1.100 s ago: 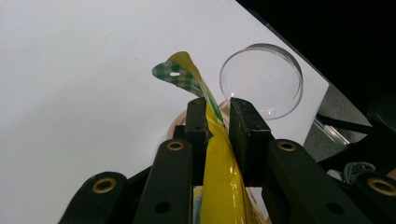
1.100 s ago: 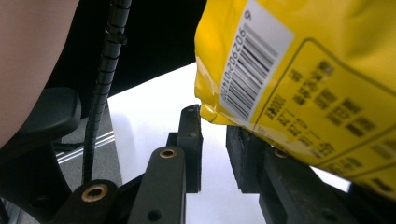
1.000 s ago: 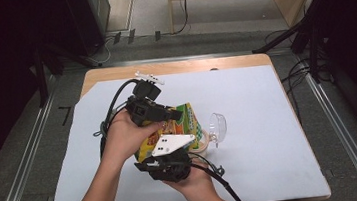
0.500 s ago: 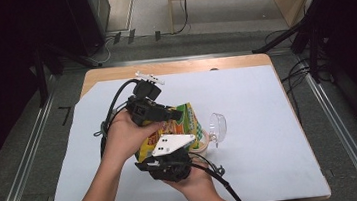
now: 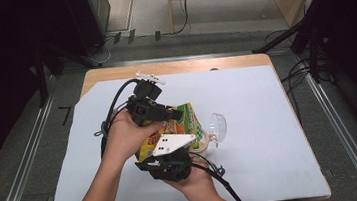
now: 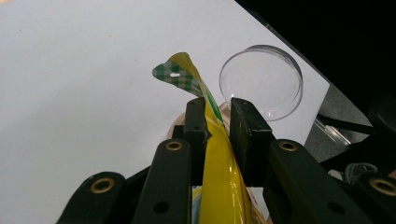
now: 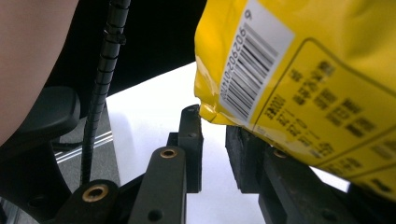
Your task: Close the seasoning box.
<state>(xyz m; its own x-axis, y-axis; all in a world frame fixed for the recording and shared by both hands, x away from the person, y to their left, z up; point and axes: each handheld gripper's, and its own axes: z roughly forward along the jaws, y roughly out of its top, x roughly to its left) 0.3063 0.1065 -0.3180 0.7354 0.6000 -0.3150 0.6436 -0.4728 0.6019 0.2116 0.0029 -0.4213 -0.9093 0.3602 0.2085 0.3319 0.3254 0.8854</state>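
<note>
A yellow and green snack bag [image 5: 187,118] is held above the white table between both grippers. My left gripper [image 5: 174,114] is shut on the bag's top edge; in the left gripper view the jaws [image 6: 217,108] pinch the yellow foil [image 6: 219,177] just below its green checked corner. My right gripper [image 5: 167,151] is at the bag's lower end, where the barcoded corner [image 7: 210,109] sits at the tips of the nearly closed jaws [image 7: 212,122]. A pale cup [image 5: 202,141] stands under the bag, mostly hidden. A clear round lid [image 5: 218,126] leans beside it.
The white sheet [image 5: 269,121] covers a wooden table [image 5: 113,73] with bare room to the right and far side. Black cables [image 5: 112,107] trail from both grippers. Metal floor rails [image 5: 19,182] run along both sides of the table.
</note>
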